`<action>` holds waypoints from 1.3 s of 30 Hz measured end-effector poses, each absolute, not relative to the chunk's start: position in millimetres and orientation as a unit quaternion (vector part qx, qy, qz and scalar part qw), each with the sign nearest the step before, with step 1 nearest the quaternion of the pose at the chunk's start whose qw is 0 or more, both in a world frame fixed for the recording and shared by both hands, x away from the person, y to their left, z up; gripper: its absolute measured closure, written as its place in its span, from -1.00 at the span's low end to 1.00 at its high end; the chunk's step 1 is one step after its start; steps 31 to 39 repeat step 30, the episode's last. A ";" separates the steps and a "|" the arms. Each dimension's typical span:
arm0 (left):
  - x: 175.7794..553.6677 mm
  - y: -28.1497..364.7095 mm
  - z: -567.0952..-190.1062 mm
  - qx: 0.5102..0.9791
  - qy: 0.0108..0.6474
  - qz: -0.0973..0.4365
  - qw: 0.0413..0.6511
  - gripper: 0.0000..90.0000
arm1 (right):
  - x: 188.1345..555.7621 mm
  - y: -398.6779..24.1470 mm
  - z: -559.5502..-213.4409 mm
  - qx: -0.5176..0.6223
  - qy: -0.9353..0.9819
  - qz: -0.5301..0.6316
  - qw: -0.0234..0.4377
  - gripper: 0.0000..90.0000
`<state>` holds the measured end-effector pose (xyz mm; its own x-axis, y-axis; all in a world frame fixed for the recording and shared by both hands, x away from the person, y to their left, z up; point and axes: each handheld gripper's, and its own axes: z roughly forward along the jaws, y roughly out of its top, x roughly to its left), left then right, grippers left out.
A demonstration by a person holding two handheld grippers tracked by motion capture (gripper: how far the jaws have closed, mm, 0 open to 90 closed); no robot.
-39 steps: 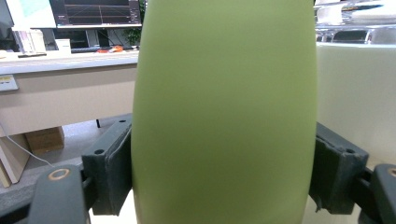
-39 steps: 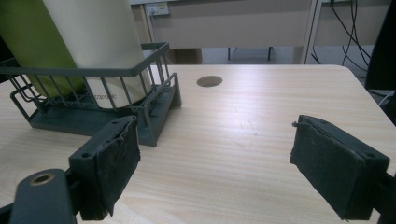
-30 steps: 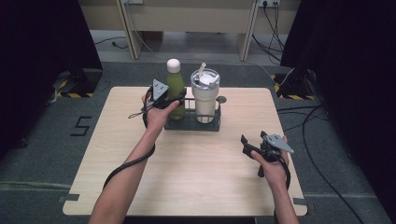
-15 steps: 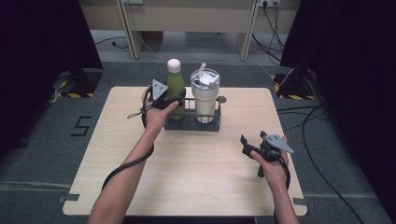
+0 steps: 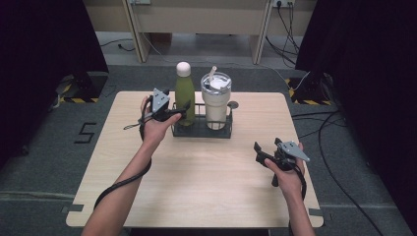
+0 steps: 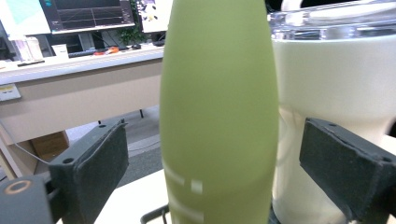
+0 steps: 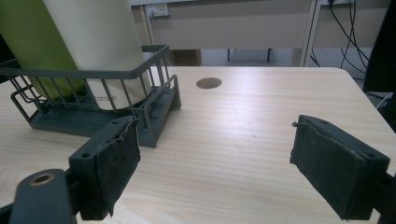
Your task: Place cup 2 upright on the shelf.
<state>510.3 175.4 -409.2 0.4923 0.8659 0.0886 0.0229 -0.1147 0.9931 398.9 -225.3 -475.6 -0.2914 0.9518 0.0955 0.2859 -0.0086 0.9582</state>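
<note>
Green bottle (image 5: pixel 184 98): upright in the left end of the wire basket (image 5: pixel 201 132), touching the cream tumbler (image 5: pixel 216 101) beside it.
Left gripper (image 5: pixel 181 113): jaws just opening, pads standing clear on either side of the bottle, nothing clamped.
Right gripper (image 5: pixel 259 152): over bare table (image 5: pixel 196 182) near the right edge, well apart from the basket; jaws apart, empty.
Tumbler: clear lid, straw, right end of the basket.

In the right gripper view, the right gripper (image 7: pixel 212 158) holds its two black padded jaws wide apart over the pale wooden table (image 7: pixel 261 116), nothing between them. The dark grey wire basket (image 7: pixel 93 100) stands beyond its left jaw, holding a cream tumbler (image 7: pixel 95 42) and, left of that, a green bottle (image 7: pixel 28 42). A round brown hole (image 7: pixel 208 83) lies right of the basket.
</note>
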 end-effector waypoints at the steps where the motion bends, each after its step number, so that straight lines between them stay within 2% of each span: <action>1: 505.9 179.2 -409.8 0.650 0.340 0.369 0.570 -0.84 | 398.7 -225.3 -475.4 0.497 0.623 0.507 0.328 -0.66; 8: 483.8 202.4 -416.4 0.659 0.332 0.369 0.565 -0.84 | 398.2 -224.1 -475.3 0.496 0.623 0.508 0.328 -0.66; 24: 426.1 258.2 -463.6 0.654 0.356 0.376 0.552 -0.80 | 397.8 -220.6 -477.4 0.495 0.628 0.504 0.327 -0.66; 28: 415.4 262.9 -475.0 0.654 0.364 0.372 0.549 -0.79 | 397.7 -218.8 -478.2 0.494 0.630 0.503 0.326 -0.66; 39: 413.0 264.1 -476.0 0.651 0.366 0.370 0.552 -0.78 | 398.0 -218.0 -478.0 0.492 0.630 0.505 0.326 -0.66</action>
